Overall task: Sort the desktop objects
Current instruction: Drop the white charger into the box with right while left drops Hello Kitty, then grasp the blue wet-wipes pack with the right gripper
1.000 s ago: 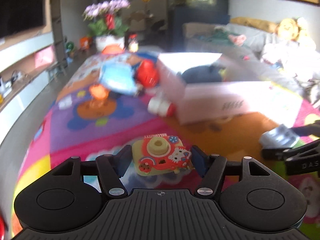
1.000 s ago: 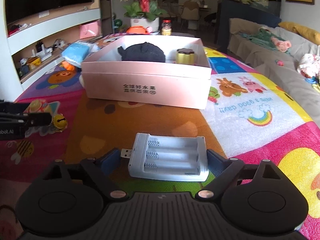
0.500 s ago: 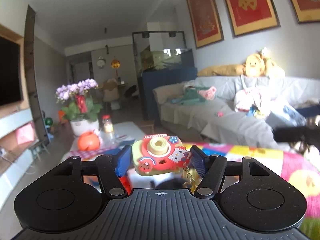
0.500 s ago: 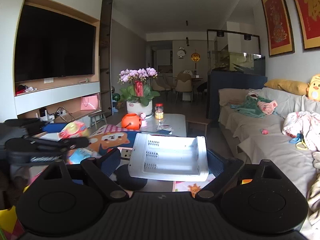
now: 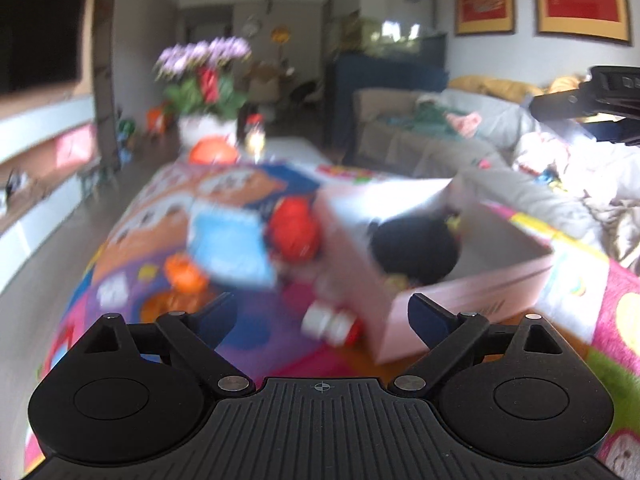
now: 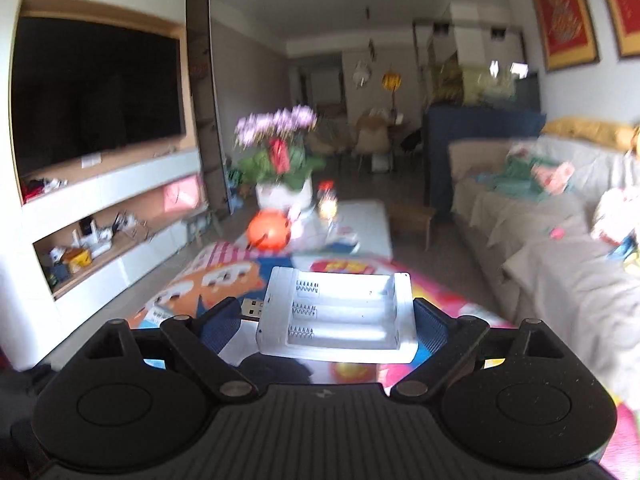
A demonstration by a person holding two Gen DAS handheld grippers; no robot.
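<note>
— What's far ahead of the tongs?
— A pot of purple flowers (image 6: 280, 148) on a low white table (image 6: 368, 228), an orange ball (image 6: 268, 230) beside it.
— To the sides?
— Television (image 6: 96, 88) left, sofa (image 6: 540, 216) right.

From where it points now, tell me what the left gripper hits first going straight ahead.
Most likely the pink box. The left gripper, jaws opening and nothing between them, aims at its near corner, with a small white-and-red toy beside it. The picture is blurred, so depth is uncertain.
</note>
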